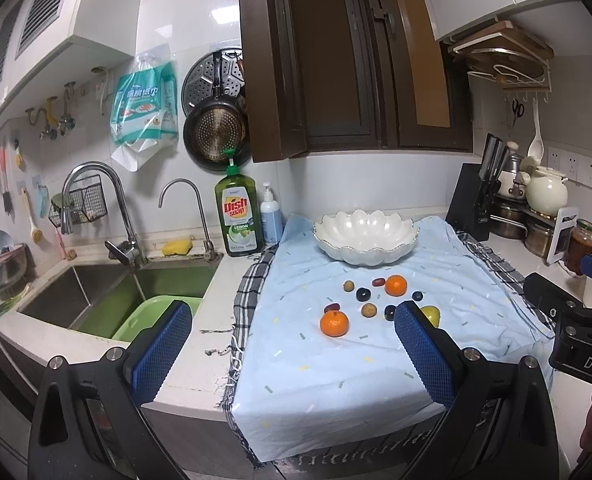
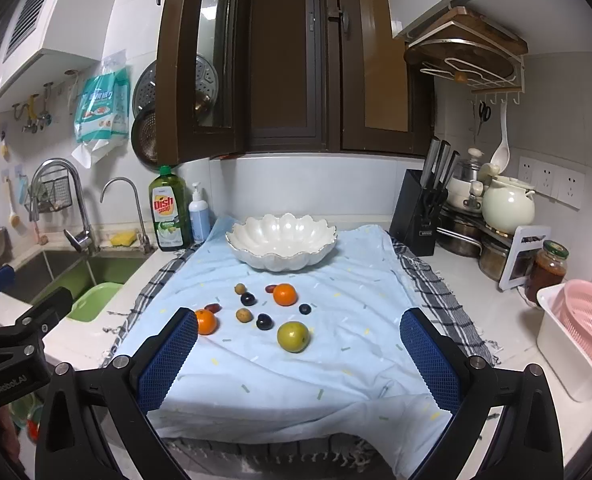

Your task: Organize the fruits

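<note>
A white scalloped bowl [image 1: 365,236] [image 2: 282,240] stands empty at the back of a light blue cloth [image 1: 335,360] [image 2: 296,372]. In front of it lie two oranges [image 1: 334,323] [image 1: 395,284] [image 2: 285,294] [image 2: 208,322], a green apple [image 2: 293,336] [image 1: 432,314], and several small dark and brown fruits [image 2: 248,299] [image 1: 363,294]. My left gripper [image 1: 292,344] hovers open near the cloth's front edge, nothing between its blue pads. My right gripper [image 2: 297,348] is open too, short of the fruits. Each gripper shows at the edge of the other's view.
A sink [image 1: 108,292] with a green basin [image 1: 156,316] lies left, with dish soap [image 1: 238,212] and a pump bottle [image 1: 271,216] behind it. Right of the cloth stand a knife block [image 2: 419,216], pots, a jar [image 2: 547,268] and a pink colander [image 2: 591,320] in a white bin.
</note>
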Demonstrator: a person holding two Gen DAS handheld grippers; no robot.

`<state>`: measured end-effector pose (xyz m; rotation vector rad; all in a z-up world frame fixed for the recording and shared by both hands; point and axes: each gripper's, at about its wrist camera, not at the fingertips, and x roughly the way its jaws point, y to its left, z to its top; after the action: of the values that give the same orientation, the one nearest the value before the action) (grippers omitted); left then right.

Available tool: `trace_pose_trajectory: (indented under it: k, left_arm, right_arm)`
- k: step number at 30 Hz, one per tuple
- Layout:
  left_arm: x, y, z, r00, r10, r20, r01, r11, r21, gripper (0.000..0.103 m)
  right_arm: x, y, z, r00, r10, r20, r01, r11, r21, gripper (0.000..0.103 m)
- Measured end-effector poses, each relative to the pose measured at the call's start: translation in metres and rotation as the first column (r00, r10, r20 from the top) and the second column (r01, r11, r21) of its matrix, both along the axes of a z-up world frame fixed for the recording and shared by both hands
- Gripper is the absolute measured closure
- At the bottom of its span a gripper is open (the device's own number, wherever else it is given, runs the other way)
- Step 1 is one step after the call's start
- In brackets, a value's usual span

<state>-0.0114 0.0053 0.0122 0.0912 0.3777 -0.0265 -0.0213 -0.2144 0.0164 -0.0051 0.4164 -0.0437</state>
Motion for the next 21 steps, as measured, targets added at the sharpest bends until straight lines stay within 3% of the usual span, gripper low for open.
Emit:
trace_pose_trajectory:
  k: [21]
  left_arm:
    - [0.003,-0.0017,0.0001,1.0,-0.011,-0.002,0.011,1.0,-0.009,0.0]
  right_arm:
    - [0.0033,-0.0021,0.0009,1.0,0.0,-0.002,0.0,1.0,-0.003,0.0]
